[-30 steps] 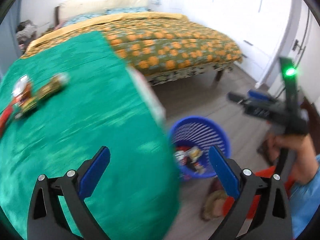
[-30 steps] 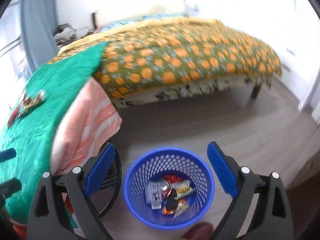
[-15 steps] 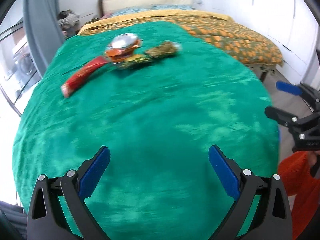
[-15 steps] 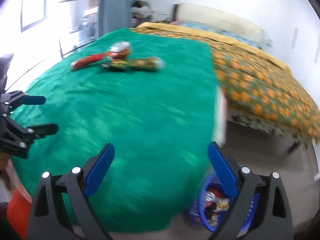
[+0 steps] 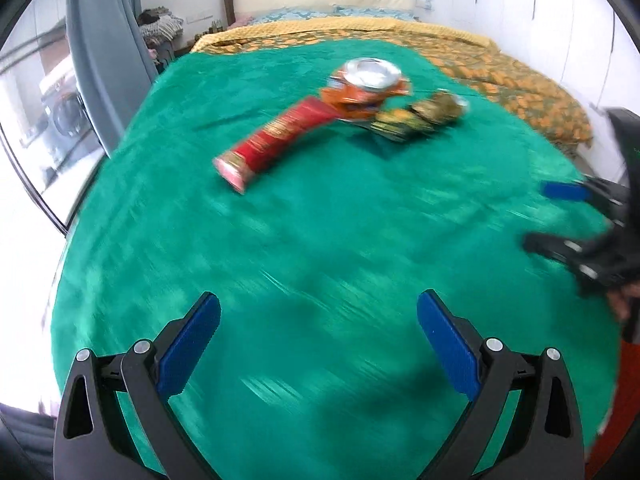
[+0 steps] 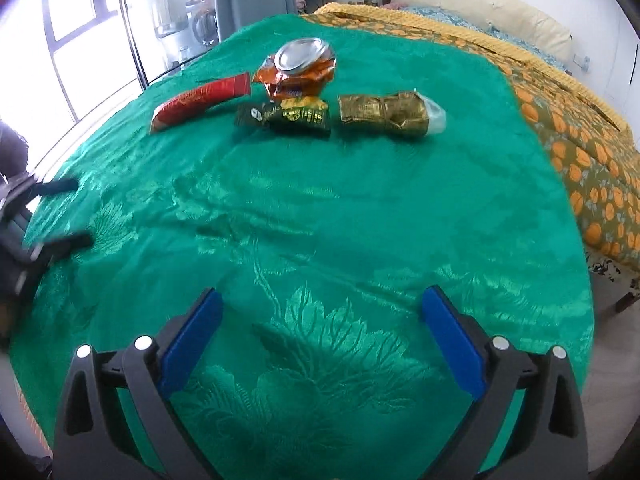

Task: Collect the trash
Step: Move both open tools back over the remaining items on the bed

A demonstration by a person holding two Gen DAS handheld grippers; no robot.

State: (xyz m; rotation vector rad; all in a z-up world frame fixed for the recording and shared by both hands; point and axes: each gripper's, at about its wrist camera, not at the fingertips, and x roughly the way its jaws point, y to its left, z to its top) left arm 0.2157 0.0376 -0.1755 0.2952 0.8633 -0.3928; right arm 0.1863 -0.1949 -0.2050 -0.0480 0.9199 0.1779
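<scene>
Right wrist view had swung from the basket to the table (image 6: 280, 216), where wrappers (image 6: 296, 80) lay near its far edge, both grippers (image 6: 318, 316) wide, empty, the right's jaws opening.

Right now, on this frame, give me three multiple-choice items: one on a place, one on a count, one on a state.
1. Where does the crushed can sit?
A. on the orange wrapper
B. on the bare cloth beside the gold wrapper
C. between gripper fingers

2. How many trash pieces lie on the green cloth?
A. two
B. five
C. eight

3. What is between the right gripper fingers?
A. the red wrapper
B. the can
C. nothing

Answers:
1 A, it rests atop the orange wrapper.
2 B: can, orange wrapper, red wrapper, dark green wrapper, gold wrapper.
3 C, only cloth shows between the opening jaws.
</scene>
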